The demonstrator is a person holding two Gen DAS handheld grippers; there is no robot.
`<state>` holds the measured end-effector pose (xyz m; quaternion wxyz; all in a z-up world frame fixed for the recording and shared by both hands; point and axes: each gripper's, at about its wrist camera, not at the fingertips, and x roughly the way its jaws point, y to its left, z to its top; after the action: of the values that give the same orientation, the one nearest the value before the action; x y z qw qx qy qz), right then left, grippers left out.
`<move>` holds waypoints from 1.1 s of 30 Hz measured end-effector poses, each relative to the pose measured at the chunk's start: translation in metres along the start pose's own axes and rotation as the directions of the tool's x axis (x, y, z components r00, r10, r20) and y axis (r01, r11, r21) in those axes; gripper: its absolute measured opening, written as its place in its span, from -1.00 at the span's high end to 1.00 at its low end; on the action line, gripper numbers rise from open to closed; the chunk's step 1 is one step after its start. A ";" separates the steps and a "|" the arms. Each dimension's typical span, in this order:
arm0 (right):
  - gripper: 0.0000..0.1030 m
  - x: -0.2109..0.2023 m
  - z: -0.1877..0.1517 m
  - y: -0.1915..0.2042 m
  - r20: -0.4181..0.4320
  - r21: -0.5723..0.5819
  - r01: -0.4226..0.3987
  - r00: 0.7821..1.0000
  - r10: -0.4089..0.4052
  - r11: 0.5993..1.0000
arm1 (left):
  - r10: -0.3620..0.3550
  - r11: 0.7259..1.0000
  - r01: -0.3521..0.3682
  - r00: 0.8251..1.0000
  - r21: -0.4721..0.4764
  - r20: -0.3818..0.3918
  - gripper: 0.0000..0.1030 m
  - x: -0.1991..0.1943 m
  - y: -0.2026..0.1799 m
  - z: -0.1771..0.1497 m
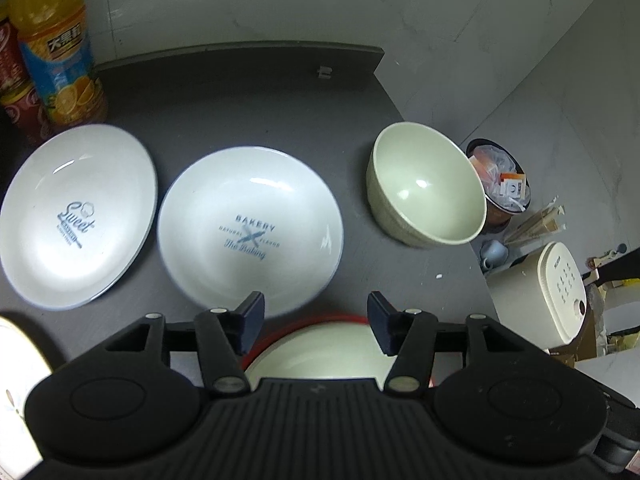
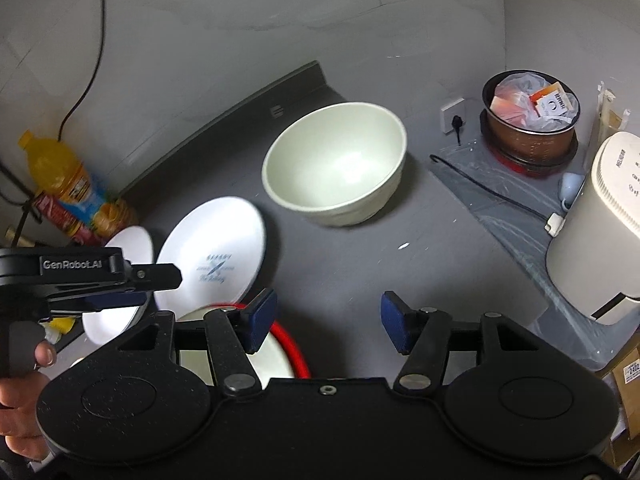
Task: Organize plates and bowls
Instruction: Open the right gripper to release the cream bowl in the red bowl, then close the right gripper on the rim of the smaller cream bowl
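Note:
Two white plates lie on the dark grey table: a "Sweet" plate (image 1: 76,216) at the left and a "Bakery" plate (image 1: 250,232) (image 2: 212,252) in the middle. A pale green bowl (image 1: 426,186) (image 2: 336,164) stands to the right of them. A cream bowl with a red rim (image 1: 320,350) (image 2: 276,352) sits nearest, under the grippers. My left gripper (image 1: 316,322) is open and empty above the red-rimmed bowl; it shows from the side in the right wrist view (image 2: 132,280). My right gripper (image 2: 328,322) is open and empty over bare table, short of the green bowl.
An orange juice bottle (image 1: 56,44) (image 2: 72,184) and a red can (image 1: 18,84) stand at the back left. Off the table's right edge are a lined bin (image 2: 530,124), a white rice cooker (image 2: 600,232) and a cable (image 2: 492,196). Another white dish edge (image 1: 16,364) shows at the near left.

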<state>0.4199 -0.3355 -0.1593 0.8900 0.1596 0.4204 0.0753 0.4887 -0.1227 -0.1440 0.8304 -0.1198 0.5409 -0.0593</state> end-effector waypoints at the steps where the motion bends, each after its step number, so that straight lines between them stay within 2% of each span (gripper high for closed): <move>1: -0.17 0.002 0.004 -0.003 0.005 0.003 0.001 1.000 -0.001 1.000 | 0.001 1.000 -0.001 1.000 -0.001 0.003 -0.07 0.002 -0.002 0.002; 10: -0.51 0.015 0.029 -0.022 0.042 0.018 0.007 0.999 -0.007 1.000 | 0.000 1.000 0.000 1.000 -0.005 0.030 -0.07 0.020 -0.025 0.026; 17: -0.55 0.032 0.044 -0.034 0.038 0.043 0.010 0.999 -0.012 0.999 | 0.021 1.000 -0.020 0.999 -0.010 0.045 -0.08 0.038 -0.039 0.039; 21: -0.55 0.045 0.049 -0.043 0.019 0.062 0.008 1.000 -0.009 0.998 | 0.032 0.999 -0.032 0.999 -0.011 0.044 -0.27 0.051 -0.048 0.047; 29: -0.50 0.076 0.062 -0.055 -0.016 0.110 -0.001 1.000 0.002 0.994 | 0.043 0.999 -0.042 0.999 -0.027 0.029 -0.29 0.083 -0.059 0.058; 33: -0.46 0.095 0.067 -0.060 -0.029 0.135 0.015 1.000 -0.012 0.991 | 0.050 0.996 -0.048 0.999 -0.069 0.023 -0.29 0.100 -0.058 0.061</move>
<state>0.5320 -0.3810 -0.2092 0.8716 0.2158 0.4381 0.0428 0.5872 -0.1931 -0.1939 0.8335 -0.1355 0.5352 -0.0189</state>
